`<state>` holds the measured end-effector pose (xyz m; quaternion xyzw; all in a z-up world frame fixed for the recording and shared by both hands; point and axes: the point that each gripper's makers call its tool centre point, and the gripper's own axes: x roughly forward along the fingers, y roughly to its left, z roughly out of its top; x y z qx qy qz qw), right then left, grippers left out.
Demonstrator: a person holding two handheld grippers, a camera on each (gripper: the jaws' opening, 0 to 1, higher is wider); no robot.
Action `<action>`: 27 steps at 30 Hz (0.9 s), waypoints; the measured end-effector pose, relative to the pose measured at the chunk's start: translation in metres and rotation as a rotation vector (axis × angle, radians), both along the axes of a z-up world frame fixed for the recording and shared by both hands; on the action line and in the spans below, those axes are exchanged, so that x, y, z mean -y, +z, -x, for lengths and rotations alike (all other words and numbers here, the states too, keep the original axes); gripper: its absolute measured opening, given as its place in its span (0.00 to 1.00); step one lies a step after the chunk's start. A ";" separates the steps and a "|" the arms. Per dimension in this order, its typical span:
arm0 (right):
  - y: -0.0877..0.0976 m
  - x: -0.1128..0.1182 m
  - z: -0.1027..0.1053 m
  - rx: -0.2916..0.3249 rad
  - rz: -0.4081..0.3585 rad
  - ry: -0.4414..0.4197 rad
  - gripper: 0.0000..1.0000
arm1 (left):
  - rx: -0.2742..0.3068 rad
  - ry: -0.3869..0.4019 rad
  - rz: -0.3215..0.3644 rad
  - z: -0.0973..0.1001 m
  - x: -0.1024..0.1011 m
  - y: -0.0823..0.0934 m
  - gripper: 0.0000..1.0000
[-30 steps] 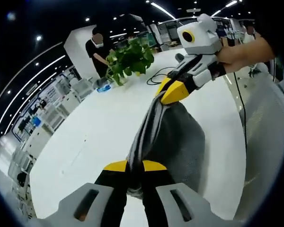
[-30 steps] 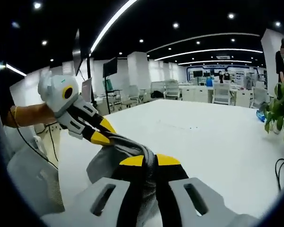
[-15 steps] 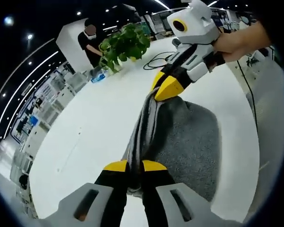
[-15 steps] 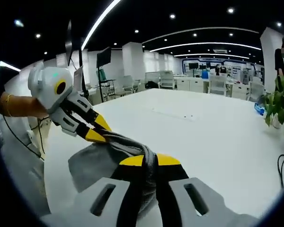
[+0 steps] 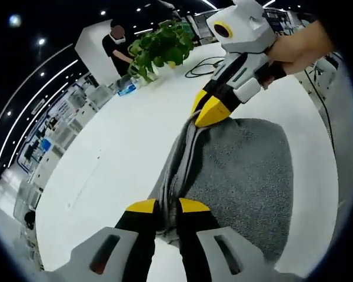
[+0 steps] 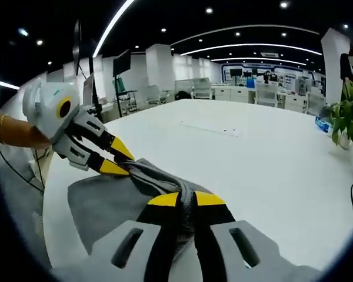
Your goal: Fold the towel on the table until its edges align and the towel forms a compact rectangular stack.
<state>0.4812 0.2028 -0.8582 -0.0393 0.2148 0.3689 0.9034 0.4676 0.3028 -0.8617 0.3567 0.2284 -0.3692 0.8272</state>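
In my left gripper view, my left gripper [image 5: 166,205] rises from the bottom, its yellow-tipped jaws pinching a bunched edge of the grey towel [image 5: 241,170]. The towel spreads flat over the white table [image 5: 106,158] to the right of that gathered fold. Farther along the same fold, my right gripper [image 5: 207,109] clamps the towel, held by a hand [image 5: 297,47]. A leafy green plant [image 5: 162,48] and a black cable [image 5: 203,67] sit well beyond.

In my right gripper view, my right gripper [image 6: 186,199] pinches the towel [image 6: 100,202] edge. My left gripper [image 6: 119,158] grips the fold just beyond. The table [image 6: 247,153] stretches away towards distant desks.
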 end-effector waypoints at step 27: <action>-0.005 0.019 -0.008 -0.049 -0.105 -0.080 0.21 | -0.183 0.300 0.334 -0.019 -0.038 -0.015 0.26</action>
